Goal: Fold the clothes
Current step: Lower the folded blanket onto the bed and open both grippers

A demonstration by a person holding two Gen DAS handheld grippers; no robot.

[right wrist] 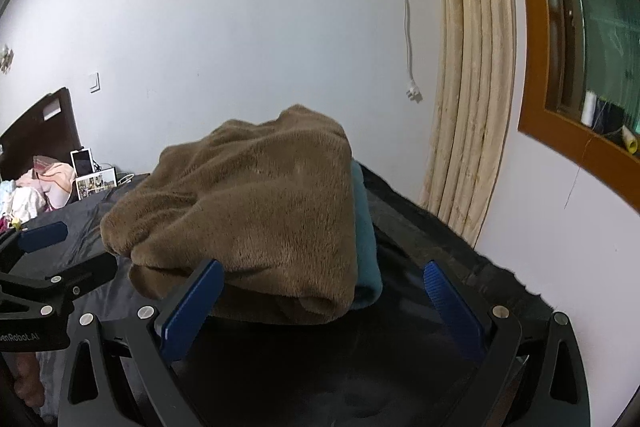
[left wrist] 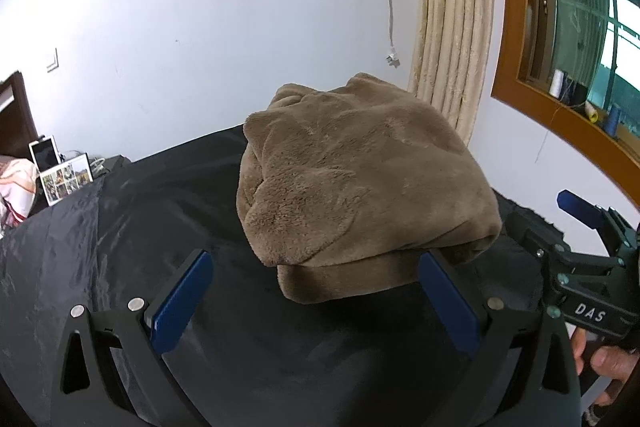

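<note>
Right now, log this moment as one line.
brown fleece garment: folded bundle on black sheet | teal item: beside it | left gripper: open | right gripper: open

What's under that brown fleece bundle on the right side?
A teal folded cloth shows at the right edge of the brown fleece bundle, both on the black sheet. How far it runs beneath is covered.

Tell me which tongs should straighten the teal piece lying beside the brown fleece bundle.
Probably the right tongs: open, and the teal garment lies between the pads in that view. The left tongs, also open, face the brown fleece bundle, which hides the teal piece from them.
</note>
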